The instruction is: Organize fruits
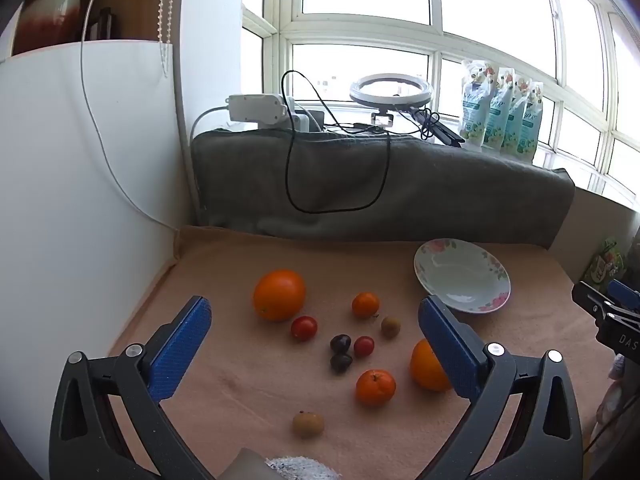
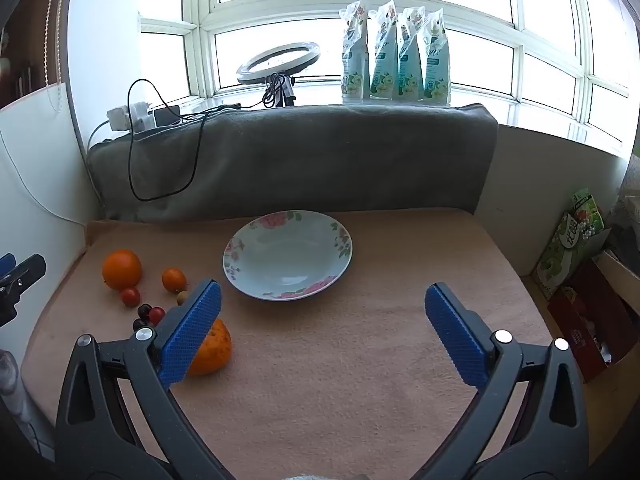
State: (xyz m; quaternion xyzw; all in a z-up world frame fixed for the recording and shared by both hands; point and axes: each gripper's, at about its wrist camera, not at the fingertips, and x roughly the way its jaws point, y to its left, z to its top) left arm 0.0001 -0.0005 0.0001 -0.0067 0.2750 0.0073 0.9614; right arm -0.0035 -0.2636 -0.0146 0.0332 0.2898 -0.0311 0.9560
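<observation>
Left gripper [image 1: 316,320] is spread wide above the loose fruit, gripping nothing; right gripper [image 2: 323,308] is likewise spread wide and unloaded, hovering near the floral plate [image 2: 240,250]. Plate holds no fruit. Large orange [image 1: 279,294], tomatoes, small oranges and other fruit lie scattered on the peach cloth [image 2: 360,360], left of the plate.

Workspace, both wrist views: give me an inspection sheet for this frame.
Surface: peach cloth over the table.
Job's things: plate bare; oranges, tangerines, tomatoes, dark fruits and brown fruits loose on the cloth to its left.
Clutter: nothing seen on the cloth.
Grippers: left gripper and right gripper, jaws open, empty.
Cables: black cable loops down the grey blanket.
Surroundings: window, ring light, pouches, boxes.
</observation>
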